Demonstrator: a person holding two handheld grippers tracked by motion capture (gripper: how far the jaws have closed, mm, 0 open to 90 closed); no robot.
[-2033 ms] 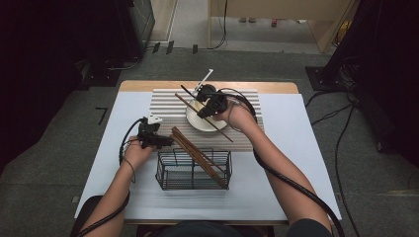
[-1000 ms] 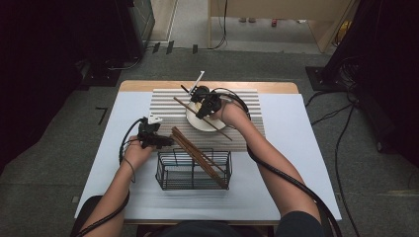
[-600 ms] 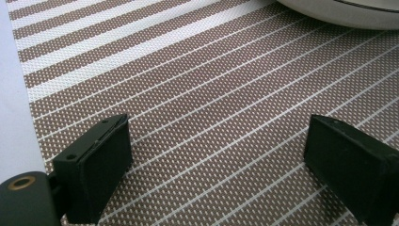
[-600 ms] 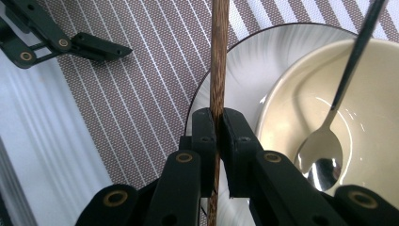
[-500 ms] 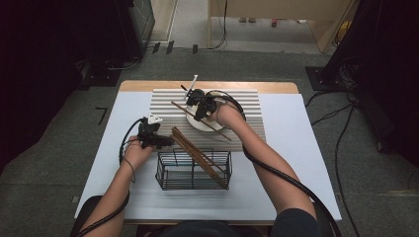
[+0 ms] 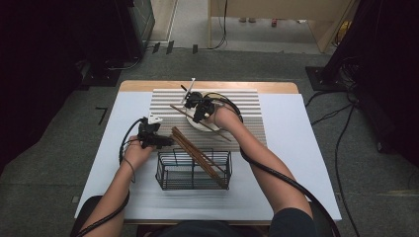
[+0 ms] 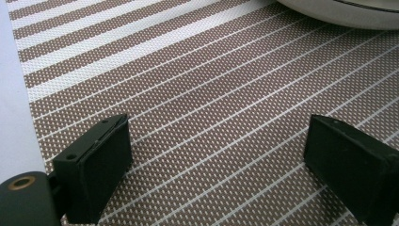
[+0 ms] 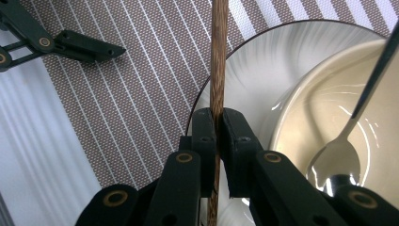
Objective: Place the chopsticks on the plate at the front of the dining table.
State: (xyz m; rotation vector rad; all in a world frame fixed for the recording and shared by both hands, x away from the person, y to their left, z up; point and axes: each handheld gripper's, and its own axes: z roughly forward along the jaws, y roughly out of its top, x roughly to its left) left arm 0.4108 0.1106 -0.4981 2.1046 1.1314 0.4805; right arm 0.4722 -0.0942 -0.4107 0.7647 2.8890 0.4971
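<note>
Right gripper (image 8: 217, 127): jaws pressed together on a single brown chopstick (image 8: 218, 56), pinching it near its middle. Chopstick runs straight ahead of the jaws, up across the striped placemat (image 8: 141, 80), along the left edge of the white plate (image 8: 244, 61). To the right of the jaws, a cream bowl (image 8: 324, 108) sitting on that plate, with a metal spoon (image 8: 346, 146) lying inside it, handle rising away to the upper right. Far ahead and to the left of the jaws, the other gripper's black linkage above the placemat.

From the high view, right gripper (image 6: 197, 109) hovering over the plate (image 6: 193, 123) at the far middle of the placemat (image 6: 247, 106), the held chopstick (image 6: 217, 131) slanting across the plate.

Left gripper (image 7: 216, 169): jaws spread wide, nothing between them, just above the brown-striped placemat (image 7: 211, 94). Ahead and to its right, the plate's rim (image 7: 339, 14). In the high view, left gripper (image 6: 154, 138) near the placemat's left edge; just to its right, more chopsticks (image 6: 195, 153) leaning out of a black wire basket (image 6: 193, 173) on the white table (image 6: 301, 148).
</note>
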